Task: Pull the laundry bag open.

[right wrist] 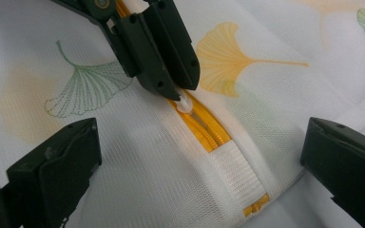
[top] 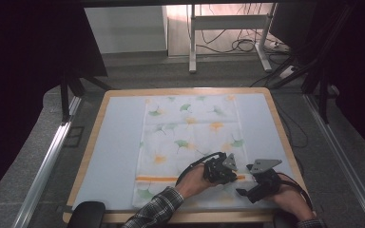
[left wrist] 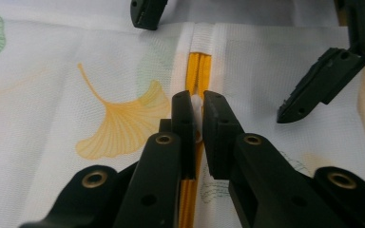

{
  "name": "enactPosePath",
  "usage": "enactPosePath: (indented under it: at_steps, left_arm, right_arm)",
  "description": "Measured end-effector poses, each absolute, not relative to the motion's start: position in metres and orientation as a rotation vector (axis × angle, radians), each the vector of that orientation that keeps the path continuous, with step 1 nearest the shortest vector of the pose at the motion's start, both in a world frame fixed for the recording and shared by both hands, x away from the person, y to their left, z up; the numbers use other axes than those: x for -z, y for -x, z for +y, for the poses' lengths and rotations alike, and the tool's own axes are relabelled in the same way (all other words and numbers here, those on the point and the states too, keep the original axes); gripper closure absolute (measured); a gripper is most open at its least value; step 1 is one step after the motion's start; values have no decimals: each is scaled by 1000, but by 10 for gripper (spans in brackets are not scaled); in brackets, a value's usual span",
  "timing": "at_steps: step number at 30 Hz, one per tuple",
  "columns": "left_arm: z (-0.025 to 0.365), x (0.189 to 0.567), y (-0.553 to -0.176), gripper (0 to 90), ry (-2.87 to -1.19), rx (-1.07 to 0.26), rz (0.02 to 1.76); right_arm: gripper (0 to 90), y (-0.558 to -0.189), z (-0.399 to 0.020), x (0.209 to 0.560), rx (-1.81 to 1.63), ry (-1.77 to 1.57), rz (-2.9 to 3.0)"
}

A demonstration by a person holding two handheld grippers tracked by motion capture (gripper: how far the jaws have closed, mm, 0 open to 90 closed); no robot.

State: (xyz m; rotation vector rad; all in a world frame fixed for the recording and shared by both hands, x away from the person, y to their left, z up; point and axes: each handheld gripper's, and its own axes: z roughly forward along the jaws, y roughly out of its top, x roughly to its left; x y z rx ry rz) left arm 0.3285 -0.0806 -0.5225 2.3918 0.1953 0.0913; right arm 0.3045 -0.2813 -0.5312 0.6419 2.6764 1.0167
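So the small white plastic zipper pull (left wrist: 197, 105) sits right between the jaws of the left gripper (left wrist: 197, 102), and they're pinched tight on it, pads pressing from both sides. It rides on an orange zipper (right wrist: 204, 124) that runs under those jaws and carries on just past their tips to a white ribbed fabric tab (right wrist: 235, 176) at the end of the track.

The zipper belongs to a flat white mesh laundry bag printed with green and orange ginkgo leaves (top: 190, 137). One orange leaf (left wrist: 119, 126) lies just to the side of the left jaws.

The right gripper (right wrist: 204, 166) has its jaws spread wide, one on each side of that zipper end, hovering over the mesh with nothing between them but the fabric below. Its tips sit close beyond the left jaws.

Whole bag lies spread on a pale blue mat on the wood-edged desk (top: 119, 156).
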Motion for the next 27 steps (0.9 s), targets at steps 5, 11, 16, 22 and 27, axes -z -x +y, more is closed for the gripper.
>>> enactPosePath:
  at_steps: [5,11,16,22,27]
  left_arm:
    - [-78,520,-331,900,-2384,-78,223]
    - [-79,523,-333,890,-2382,-41,230]
    - [-79,524,-334,881,-2371,-30,239]
    - [-77,524,-337,900,-2366,9,273]
    - [-73,522,-338,900,-2386,16,278]
  right_arm:
    - [0,-304,-281,531,-1020,-647,2674]
    - [0,-305,-281,531,-1010,-646,2677]
    - [0,-306,-277,529,-978,-639,2690]
    - [8,-309,-271,530,-995,-631,2701]
    - [24,-308,-270,529,-970,-659,2702]
